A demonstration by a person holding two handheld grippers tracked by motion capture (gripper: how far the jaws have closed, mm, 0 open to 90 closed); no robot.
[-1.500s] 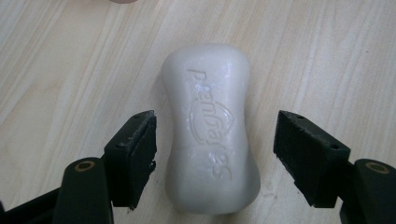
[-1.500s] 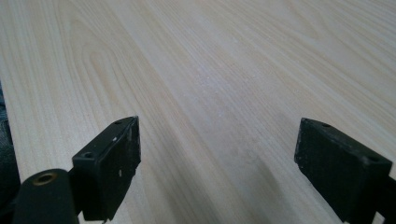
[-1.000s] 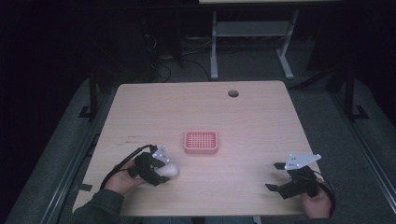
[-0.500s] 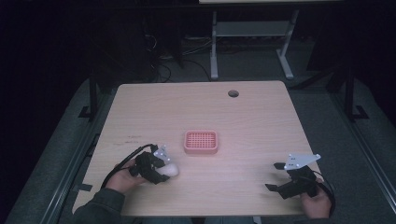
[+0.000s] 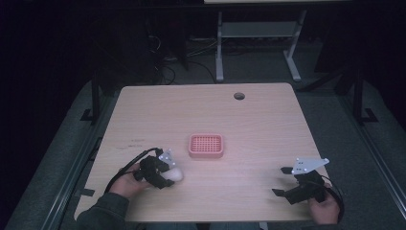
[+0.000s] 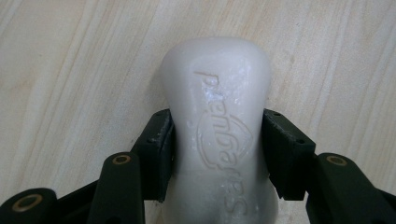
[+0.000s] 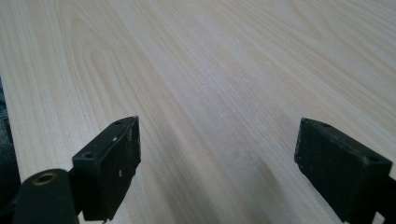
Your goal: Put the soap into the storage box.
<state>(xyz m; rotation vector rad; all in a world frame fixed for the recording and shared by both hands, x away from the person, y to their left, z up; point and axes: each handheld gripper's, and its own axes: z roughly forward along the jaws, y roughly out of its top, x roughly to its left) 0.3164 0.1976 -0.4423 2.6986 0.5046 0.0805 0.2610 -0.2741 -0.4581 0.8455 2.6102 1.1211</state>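
Step in hand: I have my left tongs clamped on the white soap bar, one jaw pressing each long side at its waist, so I judge this as the grasp just made, before any lift.
Soap bar: it lies at the near left of the worktop, stamped face up, and looks to be resting on the wood; from the high view it sits at the tip of my left tongs.
Pink dish: the ridged soap dish stands near the middle, apart from the bar, to its right and a little farther off.
Right tongs: my right tongs hover with jaws wide apart over bare wood at the near right, holding nothing.
Next move: I expect to raise the bar clear, carry it right and away to the dish, and set it down flat inside the rim.
Care needed: soap is slick and tapered, so the squeeze must stay firm and level.
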